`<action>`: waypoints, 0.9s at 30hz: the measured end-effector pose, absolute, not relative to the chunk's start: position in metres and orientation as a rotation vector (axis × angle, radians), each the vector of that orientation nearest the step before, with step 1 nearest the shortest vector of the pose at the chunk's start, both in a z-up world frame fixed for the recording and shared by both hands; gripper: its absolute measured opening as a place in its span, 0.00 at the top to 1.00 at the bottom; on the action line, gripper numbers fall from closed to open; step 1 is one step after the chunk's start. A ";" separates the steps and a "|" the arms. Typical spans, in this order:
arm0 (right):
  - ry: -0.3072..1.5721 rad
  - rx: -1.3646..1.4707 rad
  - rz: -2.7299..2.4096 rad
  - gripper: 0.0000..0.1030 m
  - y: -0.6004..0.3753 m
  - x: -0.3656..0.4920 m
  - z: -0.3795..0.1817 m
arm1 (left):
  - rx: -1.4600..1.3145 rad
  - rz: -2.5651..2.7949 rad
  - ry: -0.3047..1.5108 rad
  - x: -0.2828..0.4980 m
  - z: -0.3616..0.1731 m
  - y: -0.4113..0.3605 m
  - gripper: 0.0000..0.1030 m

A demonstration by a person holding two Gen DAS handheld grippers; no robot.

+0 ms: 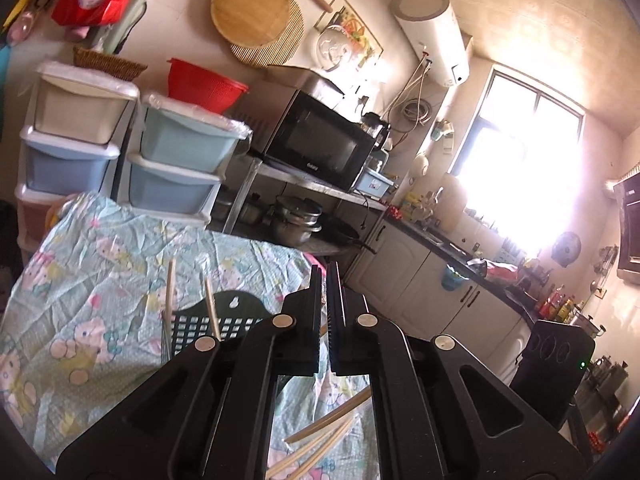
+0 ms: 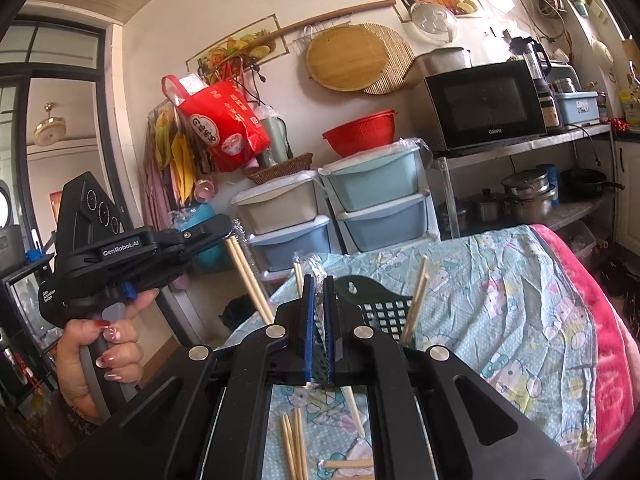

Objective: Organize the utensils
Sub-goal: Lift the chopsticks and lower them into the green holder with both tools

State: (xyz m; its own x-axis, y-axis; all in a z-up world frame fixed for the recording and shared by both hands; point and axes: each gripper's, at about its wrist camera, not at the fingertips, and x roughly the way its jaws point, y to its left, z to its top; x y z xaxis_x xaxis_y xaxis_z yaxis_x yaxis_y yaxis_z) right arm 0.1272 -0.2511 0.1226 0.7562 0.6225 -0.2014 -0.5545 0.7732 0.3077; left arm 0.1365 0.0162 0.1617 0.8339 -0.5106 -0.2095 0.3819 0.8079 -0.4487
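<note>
A dark green perforated utensil holder point(image 2: 384, 312) stands on the cartoon-print cloth, with a few wooden chopsticks point(image 2: 416, 304) upright in it; it also shows in the left wrist view point(image 1: 216, 320). My left gripper point(image 2: 224, 232) is shut on a pair of chopsticks point(image 2: 248, 280), held raised to the left of the holder. In its own view its jaws point(image 1: 324, 292) are closed. My right gripper point(image 2: 318, 300) is shut on a chopstick in a clear plastic wrapper point(image 2: 316, 272), just above the holder. Loose chopsticks point(image 2: 294, 444) lie on the cloth below.
The cloth-covered table point(image 2: 520, 320) has a pink blanket edge point(image 2: 608, 360) on the right. Stacked plastic drawers point(image 2: 376, 200), a red colander point(image 2: 360, 128) and a microwave point(image 2: 484, 104) on a metal shelf stand behind. More loose chopsticks point(image 1: 320, 432) lie under the left gripper.
</note>
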 end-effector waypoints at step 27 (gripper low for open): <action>0.126 0.201 0.712 0.96 -0.226 0.142 0.197 | -0.374 -0.405 0.226 0.174 0.205 0.034 0.99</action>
